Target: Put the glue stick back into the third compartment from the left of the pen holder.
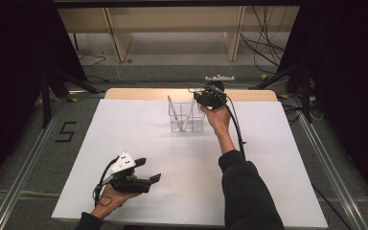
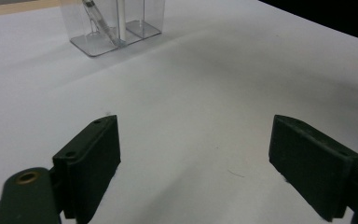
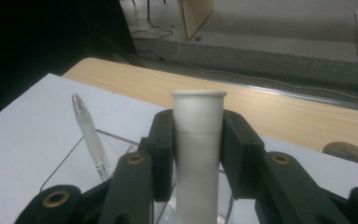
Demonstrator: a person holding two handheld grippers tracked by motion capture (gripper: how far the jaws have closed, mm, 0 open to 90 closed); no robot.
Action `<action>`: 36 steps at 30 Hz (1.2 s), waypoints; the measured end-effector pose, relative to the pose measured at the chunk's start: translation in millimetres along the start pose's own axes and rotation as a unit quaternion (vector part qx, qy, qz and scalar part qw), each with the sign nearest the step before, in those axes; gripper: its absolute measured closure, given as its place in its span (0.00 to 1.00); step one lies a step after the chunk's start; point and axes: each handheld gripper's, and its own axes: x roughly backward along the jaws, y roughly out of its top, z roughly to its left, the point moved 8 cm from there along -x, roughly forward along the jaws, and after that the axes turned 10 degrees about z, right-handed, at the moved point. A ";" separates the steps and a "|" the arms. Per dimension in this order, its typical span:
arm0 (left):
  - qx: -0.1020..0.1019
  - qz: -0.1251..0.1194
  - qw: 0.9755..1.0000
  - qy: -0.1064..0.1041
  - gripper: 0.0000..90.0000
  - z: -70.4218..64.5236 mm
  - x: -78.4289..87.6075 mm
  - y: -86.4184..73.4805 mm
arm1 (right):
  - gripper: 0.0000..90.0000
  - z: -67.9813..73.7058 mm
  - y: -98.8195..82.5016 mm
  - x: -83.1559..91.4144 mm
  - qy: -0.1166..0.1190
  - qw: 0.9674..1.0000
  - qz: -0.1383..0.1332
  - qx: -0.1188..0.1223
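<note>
Starting at the far left, there's a "5" marked in black tape on the floor [image 1: 66, 132] beside the worktop [image 1: 139, 143], which is covered in plain white with a strip of light wood showing along its far edge. Near the front left corner sits the left gripper [image 1: 149, 170], held low in the person's left hand [image 1: 112, 196], grey three-cornered plate on top, cable looping under the wrist. Its jaws stand wide apart with nothing between them, just bare white surface in the left gripper view. Moving toward the middle, at the far side of the worktop is a clear plastic organizer [image 1: 187, 117] split into compartments. A clear pen [image 1: 173, 111] leans in its left compartment, tip end up; in the right gripper view there's small dark print on the pen's barrel, but it's too blurry to read. A second slim stick leans in the organizer near the middle; can't tell which compartment. Just right of that, the right gripper [image 3: 198, 140] hovers over the organizer's right end, carried by the right hand [image 1: 219, 120] with a dark sleeve behind it. Its jaws are clamped on a white cylinder tube [image 3: 198, 154], held upright, with a flared rim at the top poking above the pads. The tube's lower end runs out of the picture, so I can't tell whether it's already inside the organizer or just above it. No brand or label on the tube that I can see.
</note>
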 end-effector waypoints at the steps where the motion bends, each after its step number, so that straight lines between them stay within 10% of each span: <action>1: 0.000 0.000 1.000 0.000 0.18 0.0 0.0 0.0 | 0.75 0.1 -0.2 -0.6 0.000 1.000 0.000 0.000; 36: -0.001 0.004 1.000 0.003 0.18 0.2 -0.5 -0.7 | 0.75 1.8 -3.4 -9.4 -0.002 1.000 -0.006 -0.002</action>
